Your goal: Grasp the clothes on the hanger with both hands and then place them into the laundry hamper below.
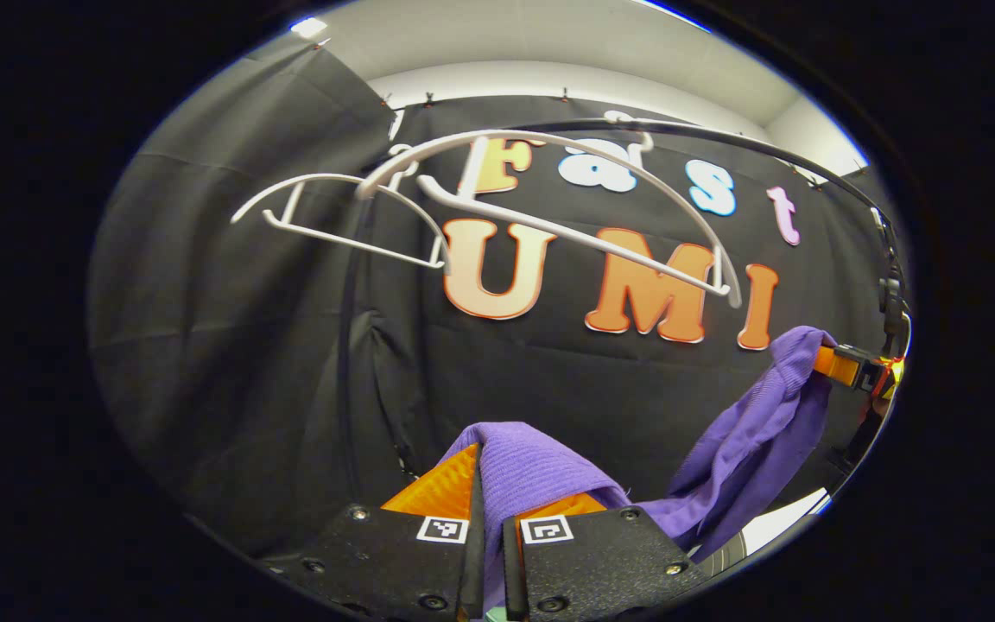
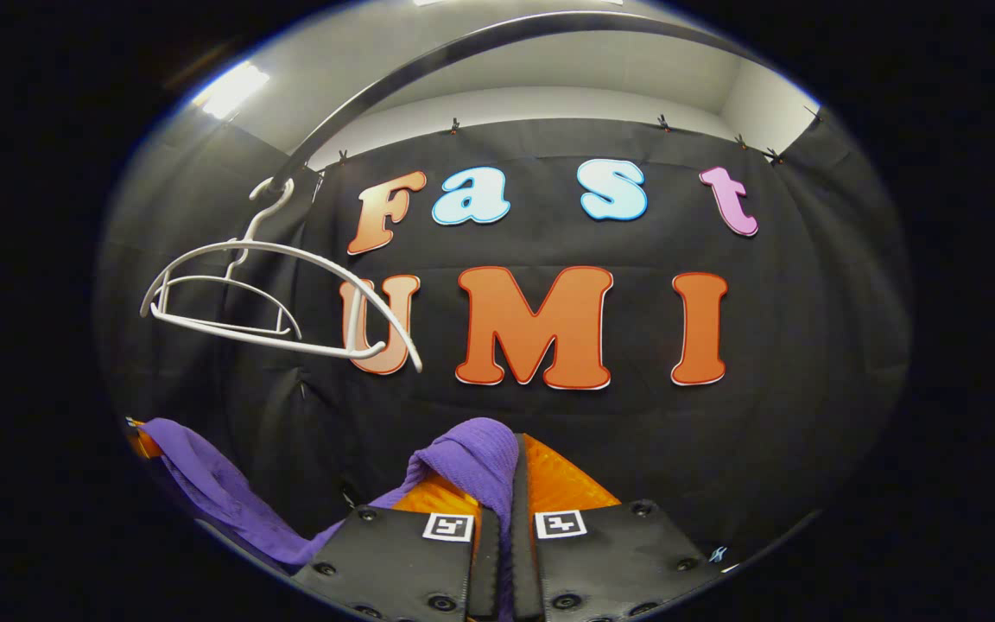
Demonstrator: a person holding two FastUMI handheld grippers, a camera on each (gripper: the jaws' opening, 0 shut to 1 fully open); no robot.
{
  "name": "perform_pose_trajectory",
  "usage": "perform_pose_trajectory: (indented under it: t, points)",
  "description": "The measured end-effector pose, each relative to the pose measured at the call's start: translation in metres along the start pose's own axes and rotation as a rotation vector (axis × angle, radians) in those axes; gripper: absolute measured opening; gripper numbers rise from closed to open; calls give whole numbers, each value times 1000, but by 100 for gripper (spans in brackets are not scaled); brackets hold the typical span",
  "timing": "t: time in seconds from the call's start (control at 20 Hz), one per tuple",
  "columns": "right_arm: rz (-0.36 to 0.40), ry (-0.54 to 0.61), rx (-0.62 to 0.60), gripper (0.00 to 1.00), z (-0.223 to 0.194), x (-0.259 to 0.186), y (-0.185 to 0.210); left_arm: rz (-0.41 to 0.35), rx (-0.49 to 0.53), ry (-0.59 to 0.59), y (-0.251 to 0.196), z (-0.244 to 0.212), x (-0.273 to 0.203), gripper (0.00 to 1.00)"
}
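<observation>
The left gripper (image 1: pixel 491 492) sits at the bottom of the left gripper view with its two fingers drawn close together, a fold of purple garment (image 1: pixel 522 471) pinched between them. The cloth rises over the fingertips, then sags in a loose band toward the right. At the right edge, the garment's far end is bunched at the tips of the right gripper (image 1: pixel 839 363), whose fingers are too small to tell apart. Two white plastic hangers (image 1: pixel 549 226) hang bare from a dark curved rail (image 1: pixel 722 136) above, one nearer and one farther left. Black cloth (image 1: pixel 230 345) covers the booth wall behind.
</observation>
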State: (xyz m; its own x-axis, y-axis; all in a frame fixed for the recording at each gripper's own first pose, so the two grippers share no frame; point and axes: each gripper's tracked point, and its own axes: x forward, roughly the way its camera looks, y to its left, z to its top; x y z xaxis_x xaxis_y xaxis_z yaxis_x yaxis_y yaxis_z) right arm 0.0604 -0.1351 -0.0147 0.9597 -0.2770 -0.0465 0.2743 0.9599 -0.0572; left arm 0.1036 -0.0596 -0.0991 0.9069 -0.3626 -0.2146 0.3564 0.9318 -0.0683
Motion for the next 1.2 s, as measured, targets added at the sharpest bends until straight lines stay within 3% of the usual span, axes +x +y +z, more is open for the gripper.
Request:
perform_pose_trajectory:
  t: [0.25, 0.45, 0.5, 0.6, 0.7, 0.85, 1.05, 1.2]
  points:
    - [96, 60, 28, 13, -24, -15, 30, -164, -32, 13, -74, -5, 18, 9]
    - [130, 107, 99, 13, -42, -26, 48, -280, -54, 52, -119, -19, 20, 12]
    - [129, 136, 121, 13, -53, -30, 52, -293, -59, 82, -126, -30, 20, 7]
    - [118, 238, 159, 13, -91, -40, 56, -305, -125, 184, -138, -66, 17, 12]
    - [112, 363, 192, 13, -138, -52, 65, -291, -185, 322, -147, -114, 12, 9]
    - [99, 558, 211, 13, -211, -73, 73, -265, -186, 519, -149, -179, -7, 10]
    - [87, 793, 251, 13, -285, -93, 82, -229, -192, 700, -143, -221, -16, 10]
    - [62, 883, 281, 13, -309, -94, 84, -215, -243, 757, -143, -241, -17, 10]
